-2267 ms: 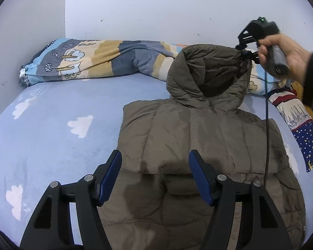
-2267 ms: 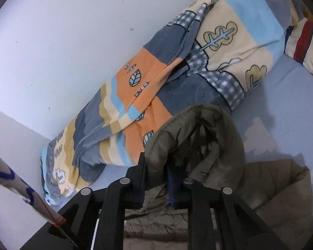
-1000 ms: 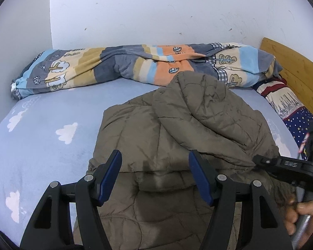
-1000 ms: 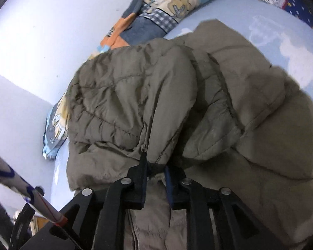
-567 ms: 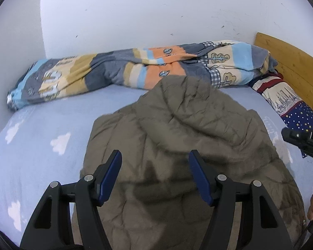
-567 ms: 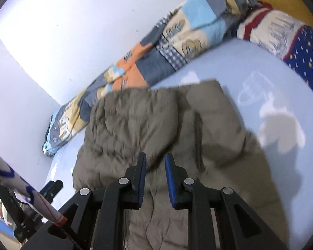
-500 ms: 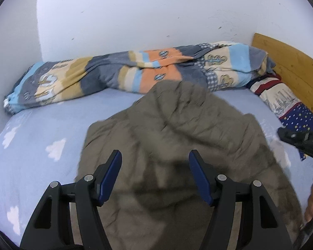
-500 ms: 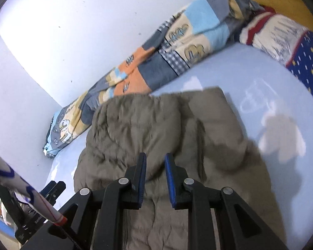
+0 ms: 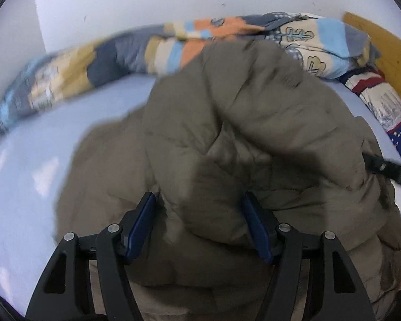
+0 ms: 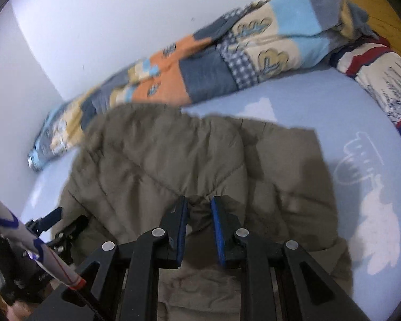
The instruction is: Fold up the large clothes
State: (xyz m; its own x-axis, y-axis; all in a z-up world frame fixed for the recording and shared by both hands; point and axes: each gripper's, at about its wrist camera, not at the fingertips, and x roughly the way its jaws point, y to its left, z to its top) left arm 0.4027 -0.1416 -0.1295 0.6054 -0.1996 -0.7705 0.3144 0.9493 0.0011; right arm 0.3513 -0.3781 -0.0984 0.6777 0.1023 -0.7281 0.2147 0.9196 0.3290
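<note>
Left wrist view, left to right: pale blue sheet (image 9: 21, 187) with white cloud prints; patchwork quilt (image 9: 107, 61) bunched along white wall (image 9: 147, 0), badly smeared by motion. Centre filled by olive quilted jacket (image 9: 254, 133) lying on the bed, hood (image 9: 267, 85) folded down over the body. Left gripper (image 9: 200, 222) low over the jacket, blue pads wide apart, a bulge of fabric swelling up between them, not pinched. At far right a black piece of the other tool at the hood's edge, then patterned pillow (image 9: 382, 101) and wooden headboard (image 9: 387, 50).

Right wrist view, left to right: black handle (image 10: 18, 281) at lower left with pale lettering, too blurred to read. Quilt again along the wall, sheet beyond the jacket with a white line drawing and cloud print at right. Right gripper (image 10: 199, 214) nearly closed, narrow gap, a puckered fold of the hood's rim nipped between the pad tips.

Against the earlier frames: hood held upright above the collar two seconds back, now laid flat across the chest. Left gripper then well above the jacket with bare pads, now down close and sunk into fabric, same width as before. Right gripper same narrow grip throughout, rolled more level. Jacket body in the same spot mid-bed, quilt and pillow unmoved
</note>
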